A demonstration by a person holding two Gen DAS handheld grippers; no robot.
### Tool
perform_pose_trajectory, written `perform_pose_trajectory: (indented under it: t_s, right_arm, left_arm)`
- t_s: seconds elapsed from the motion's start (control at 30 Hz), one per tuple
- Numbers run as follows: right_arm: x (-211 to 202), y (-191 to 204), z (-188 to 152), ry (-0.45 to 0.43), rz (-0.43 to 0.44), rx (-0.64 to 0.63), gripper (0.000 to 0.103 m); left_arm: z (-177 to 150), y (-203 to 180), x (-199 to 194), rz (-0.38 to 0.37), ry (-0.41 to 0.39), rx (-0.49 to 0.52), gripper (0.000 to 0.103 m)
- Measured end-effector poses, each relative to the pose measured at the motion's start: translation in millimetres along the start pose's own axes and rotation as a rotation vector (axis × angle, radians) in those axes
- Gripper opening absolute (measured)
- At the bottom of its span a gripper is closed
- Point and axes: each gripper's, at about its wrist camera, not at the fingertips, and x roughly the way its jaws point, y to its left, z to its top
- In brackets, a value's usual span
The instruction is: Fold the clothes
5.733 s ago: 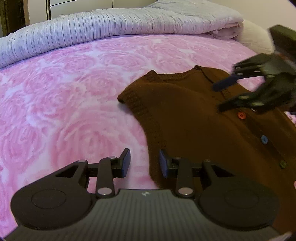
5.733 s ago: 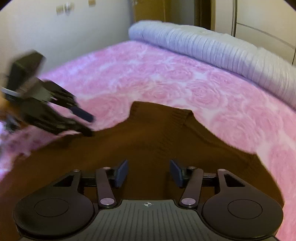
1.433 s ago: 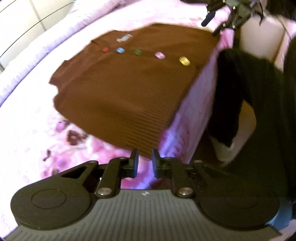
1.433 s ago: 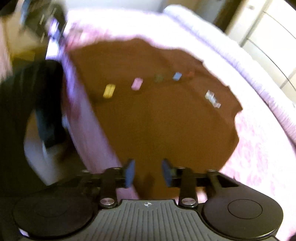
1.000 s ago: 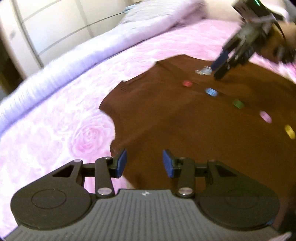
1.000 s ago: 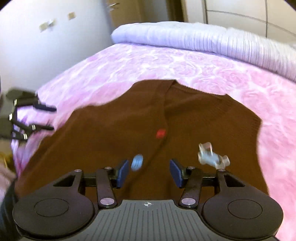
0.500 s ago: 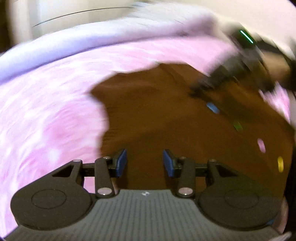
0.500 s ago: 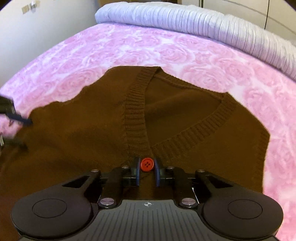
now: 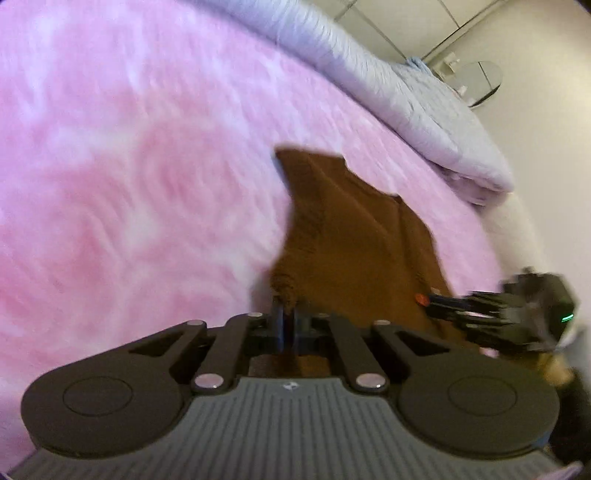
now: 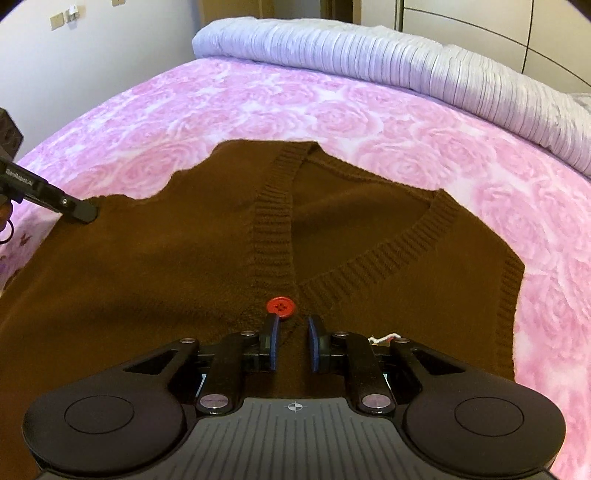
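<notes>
A brown knitted cardigan vest point(image 10: 184, 266) lies flat on the pink rose bedspread point(image 10: 258, 99), V-neck away from me, with a red button point(image 10: 280, 307) at the neck's base. My right gripper point(image 10: 291, 345) sits low on the placket just below that button, jaws narrowly apart with knit between them. My left gripper point(image 9: 287, 325) is shut on the vest's armhole edge point(image 9: 284, 288); it shows at the left of the right wrist view point(image 10: 79, 210). The vest point(image 9: 351, 236) stretches away in the left wrist view, where the right gripper point(image 9: 454, 308) shows by the button.
A rolled lilac ribbed duvet point(image 10: 406, 62) lies along the far side of the bed, also in the left wrist view point(image 9: 406, 99). A white wall point(image 10: 74, 55) stands to the left. Wardrobe doors point(image 10: 498, 22) stand behind.
My left gripper has shut on the vest's armhole edge; it was open half a second ago. My right gripper's jaws have widened slightly and now sit just below the red button.
</notes>
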Motion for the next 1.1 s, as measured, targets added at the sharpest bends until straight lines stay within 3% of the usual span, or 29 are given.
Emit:
perform_pose_trajectory:
  t_s: [0.1, 0.2, 0.23, 0.3, 0.4, 0.53, 0.7, 0.77, 0.83, 0.9, 0.97, 1.0, 1.1]
  right_arm:
    - [-1.7, -0.3, -0.2, -0.017, -0.006, -0.003, 0.015]
    - [-1.6, -4.7, -0.8, -0.021, 0.003, 0.019, 0.015]
    - [-2.6, -6.8, -1.3, -0.024, 0.007, 0.031, 0.015]
    - [-8.5, -12.3, -3.2, -0.035, 0.003, 0.052, 0.016]
    - [-16.1, -27.1, -3.9, -0.049, -0.038, 0.075, 0.019]
    - [-18.0, -55.9, -2.3, -0.059, -0.059, 0.157, 0.025]
    - [-3.4, -87.4, -8.1, -0.018, -0.076, 0.249, 0.028]
    - [-6.6, -95.7, -11.4, -0.034, -0.087, 0.27, 0.028]
    - [-22.6, -90.9, -14.1, -0.038, -0.113, 0.258, 0.03]
    - [-38.6, -86.1, -16.8, -0.042, -0.14, 0.246, 0.037]
    - [-55.4, -80.1, -20.1, -0.046, -0.164, 0.231, 0.056]
    - [-68.2, -71.4, -24.9, -0.046, -0.165, 0.212, 0.06]
    - [-101.4, -42.8, -42.1, -0.035, -0.156, 0.179, 0.068]
  left_arm:
    - [-8.5, -9.4, -8.4, 0.116, -0.025, 0.123, 0.003]
    - [-10.2, -10.3, -4.1, 0.129, 0.015, 0.14, 0.005]
    - [-9.8, -10.6, -2.7, 0.131, 0.028, 0.142, 0.012]
    - [-1.4, -14.8, -12.2, 0.195, -0.006, 0.186, 0.023]
    - [14.7, -22.5, -22.9, 0.26, -0.066, 0.247, 0.024]
    - [36.5, -41.6, -2.2, 0.171, -0.084, 0.291, 0.027]
    - [38.9, -70.3, 65.3, 0.092, 0.019, 0.359, 0.027]
    - [35.8, -78.2, 96.4, 0.117, 0.077, 0.396, 0.027]
    - [34.9, -83.3, 105.1, 0.161, 0.076, 0.418, 0.028]
    - [34.9, -89.5, 95.5, 0.17, 0.056, 0.411, 0.027]
    - [33.2, -96.7, 76.3, 0.17, 0.031, 0.396, 0.028]
    - [28.2, -101.7, 62.7, 0.178, 0.016, 0.406, 0.03]
    - [6.6, -117.4, 18.0, 0.22, -0.033, 0.426, 0.043]
